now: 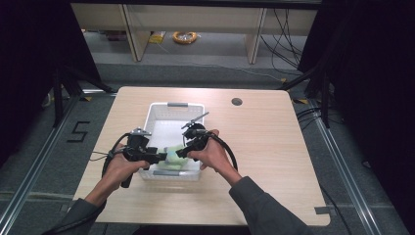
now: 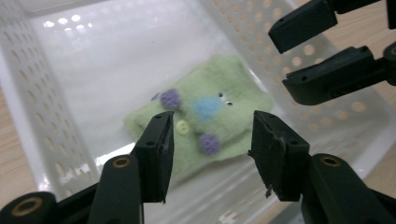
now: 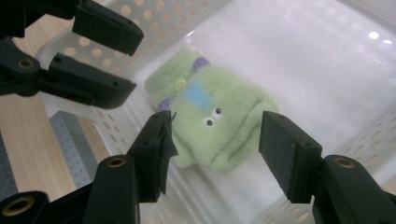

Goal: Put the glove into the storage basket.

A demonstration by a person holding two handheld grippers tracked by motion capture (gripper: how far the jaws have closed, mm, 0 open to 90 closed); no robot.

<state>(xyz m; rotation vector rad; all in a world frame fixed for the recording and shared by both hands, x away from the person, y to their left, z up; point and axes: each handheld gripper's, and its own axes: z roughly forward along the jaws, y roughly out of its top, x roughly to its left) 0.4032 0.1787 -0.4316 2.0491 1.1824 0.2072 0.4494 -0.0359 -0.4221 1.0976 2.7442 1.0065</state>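
1. A green felt toy (image 2: 205, 116) with purple dots, a blue patch, a yellow button and two small eyes lies flat on the floor of a white basket (image 1: 159, 111), near the basket's wall on the person's side.
2. The basket stands on a wooden table (image 1: 274, 147), about midway across it, with a grey handle on each short end.
3. The left gripper (image 2: 210, 156) hovers above the toy with its jaws wide apart and nothing between them. It is not touching the felt.
4. The right gripper (image 3: 215, 154) hangs over the same toy from the other side, jaws likewise spread and empty. In the high view the two grippers meet over the near end of the basket, close to each other but apart.
5. By my reading, the step in hand is the approach: both tools are lined up over the toy, and no grasp has been made.
6. The next move would call for one gripper to go down until its jaws straddle an edge of the felt, then close. The toy is thin and flat, so the jaws must reach nearly to the basket floor, and the other gripper should keep out of the way.
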